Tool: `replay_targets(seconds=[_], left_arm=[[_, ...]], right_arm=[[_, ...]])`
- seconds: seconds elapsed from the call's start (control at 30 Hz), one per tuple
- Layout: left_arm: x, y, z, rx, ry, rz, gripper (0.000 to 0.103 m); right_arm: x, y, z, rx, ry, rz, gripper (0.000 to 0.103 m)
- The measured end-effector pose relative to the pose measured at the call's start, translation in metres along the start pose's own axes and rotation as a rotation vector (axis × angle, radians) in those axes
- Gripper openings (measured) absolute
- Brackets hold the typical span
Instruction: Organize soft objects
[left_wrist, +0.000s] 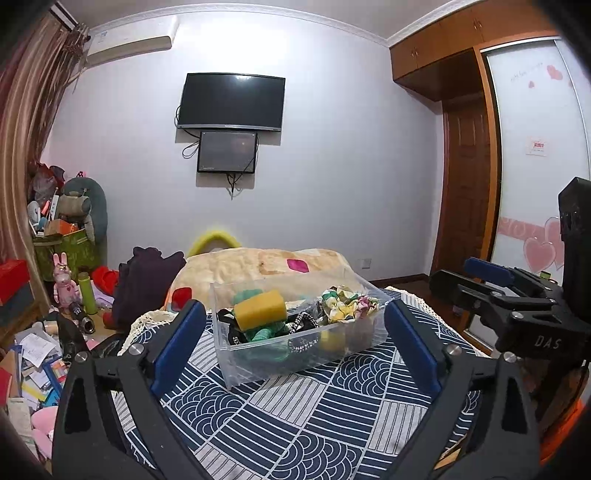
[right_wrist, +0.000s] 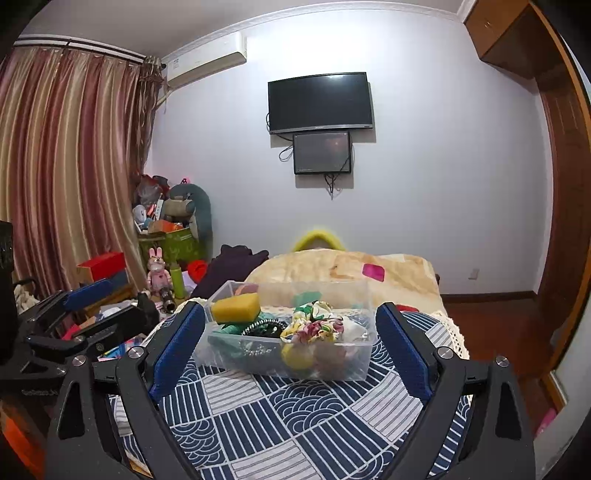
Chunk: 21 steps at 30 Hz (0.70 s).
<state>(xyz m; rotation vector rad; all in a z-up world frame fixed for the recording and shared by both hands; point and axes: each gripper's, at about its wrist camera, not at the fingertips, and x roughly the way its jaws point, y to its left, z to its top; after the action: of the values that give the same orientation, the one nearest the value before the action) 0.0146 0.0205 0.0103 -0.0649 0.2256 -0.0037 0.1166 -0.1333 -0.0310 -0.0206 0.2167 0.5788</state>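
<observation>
Your left gripper (left_wrist: 291, 339) and right gripper (right_wrist: 290, 343) gape wide, holding nothing. Soft things sit together in the clear bin (left_wrist: 258, 365), maybe all tidied.

A pale wall (right_wrist: 424, 184) carries a dark TV (right_wrist: 320, 101) with a smaller screen (right_wrist: 322, 153) just below it. An air conditioner (right_wrist: 205, 64) sits high beside striped curtains (right_wrist: 66, 166). A wooden wardrobe (left_wrist: 461, 147) with a heart-decorated sliding door (left_wrist: 535, 166) stands on the right. The floor (right_wrist: 495, 325) is dark wood. Clutter (left_wrist: 33, 354) is piled under the curtains.
</observation>
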Motion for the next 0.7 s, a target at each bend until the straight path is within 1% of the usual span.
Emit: replay_targets(seconds=[0.7], left_arm=[[-0.0022, 0.0015, -0.0009, -0.015, -0.005, 0.004, 0.101]], right_arm=[[-0.0057, -0.002, -0.0027, 0.018, -0.002, 0.009, 0.093]])
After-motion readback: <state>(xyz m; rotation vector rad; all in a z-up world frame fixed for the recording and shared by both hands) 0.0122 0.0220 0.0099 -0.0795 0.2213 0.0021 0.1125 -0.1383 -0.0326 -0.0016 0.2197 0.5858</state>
